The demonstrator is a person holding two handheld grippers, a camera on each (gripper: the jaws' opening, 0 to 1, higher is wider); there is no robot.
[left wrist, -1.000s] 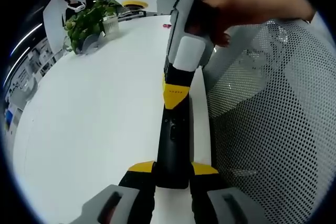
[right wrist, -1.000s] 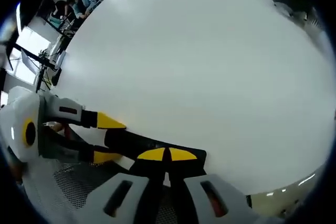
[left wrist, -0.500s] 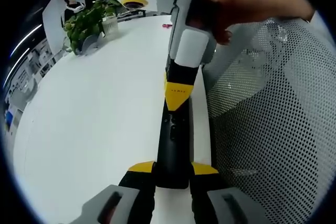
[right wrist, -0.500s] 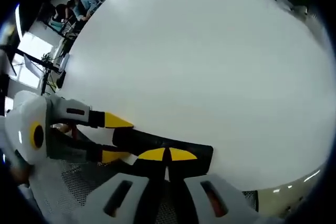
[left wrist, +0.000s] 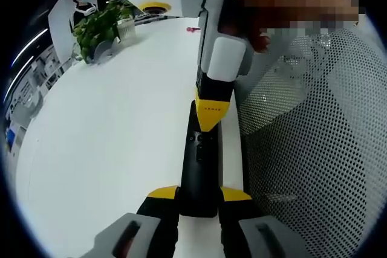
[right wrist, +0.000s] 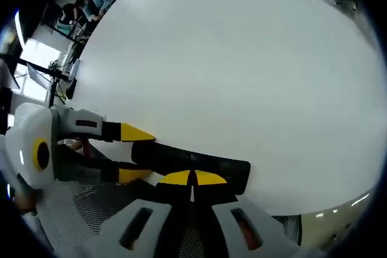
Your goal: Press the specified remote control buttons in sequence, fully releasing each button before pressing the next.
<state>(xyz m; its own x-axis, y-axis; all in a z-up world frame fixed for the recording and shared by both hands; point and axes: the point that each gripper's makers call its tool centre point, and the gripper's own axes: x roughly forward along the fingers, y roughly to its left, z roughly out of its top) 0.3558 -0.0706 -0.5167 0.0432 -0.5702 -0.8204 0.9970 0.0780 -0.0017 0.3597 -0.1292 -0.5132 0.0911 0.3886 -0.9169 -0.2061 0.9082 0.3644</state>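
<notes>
Your left gripper (left wrist: pixel 198 194) has its jaws clamped on the near end of the black remote control (left wrist: pixel 200 167), which lies along the edge of the white table (left wrist: pixel 115 131). Your right gripper (left wrist: pixel 211 120) has its yellow tips closed together, empty, on the remote's upper face. Farther off, a potted plant (left wrist: pixel 100 27) stands on the table.

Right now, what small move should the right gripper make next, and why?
Probably lift slightly off the remote. The right gripper has its shut yellow tips on the remote's upper end, while the left gripper clamps its lower end; the button must be released before the next press.
</notes>
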